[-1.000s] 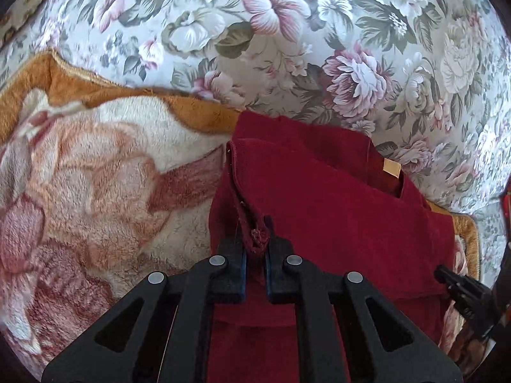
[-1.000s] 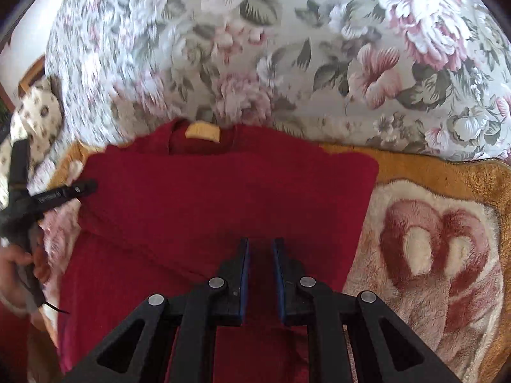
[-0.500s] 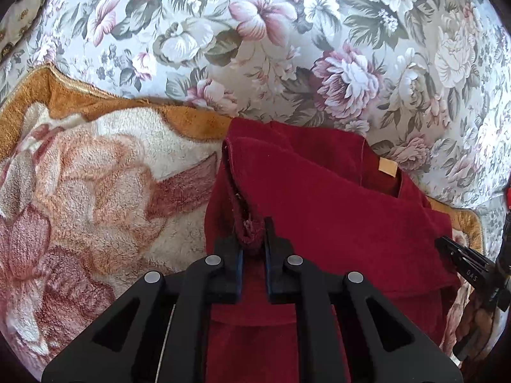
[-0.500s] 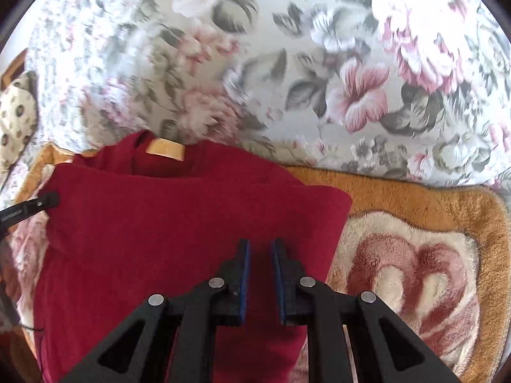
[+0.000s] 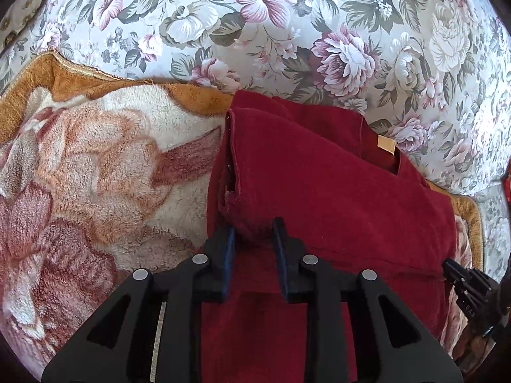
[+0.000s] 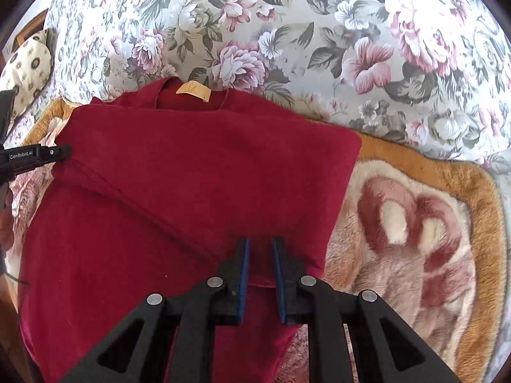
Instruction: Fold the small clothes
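Two claws angle steeply down over a dark red garment (image 5: 335, 198) spread on a fleece blanket (image 5: 95, 172) at mid-frame. The left claw (image 5: 254, 233) has just been opening; the folded fabric edge sits between its parted pads, no longer pinched. The right claw (image 6: 260, 252) stands narrowly apart over the cloth; whether it pinches anything cannot be told. Only the right wrist view shows the spotted cushion (image 6: 27, 67) at upper left; both show the tan neck label (image 6: 193, 91).
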The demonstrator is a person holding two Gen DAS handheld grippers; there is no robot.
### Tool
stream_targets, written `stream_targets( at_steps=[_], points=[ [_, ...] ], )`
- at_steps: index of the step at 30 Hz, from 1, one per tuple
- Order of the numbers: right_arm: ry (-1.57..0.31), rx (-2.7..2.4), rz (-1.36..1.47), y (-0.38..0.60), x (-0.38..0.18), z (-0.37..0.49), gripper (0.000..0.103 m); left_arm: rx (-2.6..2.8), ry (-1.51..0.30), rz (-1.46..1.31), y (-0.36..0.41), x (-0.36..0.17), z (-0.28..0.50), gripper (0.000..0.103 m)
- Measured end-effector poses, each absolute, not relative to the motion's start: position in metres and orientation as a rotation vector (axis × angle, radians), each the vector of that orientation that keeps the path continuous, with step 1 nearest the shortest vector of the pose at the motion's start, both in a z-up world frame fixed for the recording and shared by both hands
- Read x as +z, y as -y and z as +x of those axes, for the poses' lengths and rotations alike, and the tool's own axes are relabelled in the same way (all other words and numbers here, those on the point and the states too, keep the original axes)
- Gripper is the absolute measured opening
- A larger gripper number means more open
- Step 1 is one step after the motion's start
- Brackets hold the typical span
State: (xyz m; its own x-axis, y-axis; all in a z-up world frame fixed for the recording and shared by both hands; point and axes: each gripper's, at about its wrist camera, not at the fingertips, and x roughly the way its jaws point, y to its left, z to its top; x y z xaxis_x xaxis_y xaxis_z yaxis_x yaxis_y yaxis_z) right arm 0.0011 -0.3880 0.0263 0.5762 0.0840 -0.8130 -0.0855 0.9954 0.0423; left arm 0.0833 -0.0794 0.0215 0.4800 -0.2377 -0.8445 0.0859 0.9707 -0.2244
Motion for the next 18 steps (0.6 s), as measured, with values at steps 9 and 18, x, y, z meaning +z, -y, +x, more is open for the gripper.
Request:
stream_targets(
  at_steps=[9,18],
  points=[
    [-0.973,0.086,0.107,0.393,0.026,-0.017,0.014,-0.249,-1.046,-0.163,0.081,0.037,0.044,0.045],
    [-0.936,0.13,0.106,0.373,0.048,-0.073,0.014,-0.319,-1.064,-0.089,0.1,0.044,-0.018,0.06]
  ],
)
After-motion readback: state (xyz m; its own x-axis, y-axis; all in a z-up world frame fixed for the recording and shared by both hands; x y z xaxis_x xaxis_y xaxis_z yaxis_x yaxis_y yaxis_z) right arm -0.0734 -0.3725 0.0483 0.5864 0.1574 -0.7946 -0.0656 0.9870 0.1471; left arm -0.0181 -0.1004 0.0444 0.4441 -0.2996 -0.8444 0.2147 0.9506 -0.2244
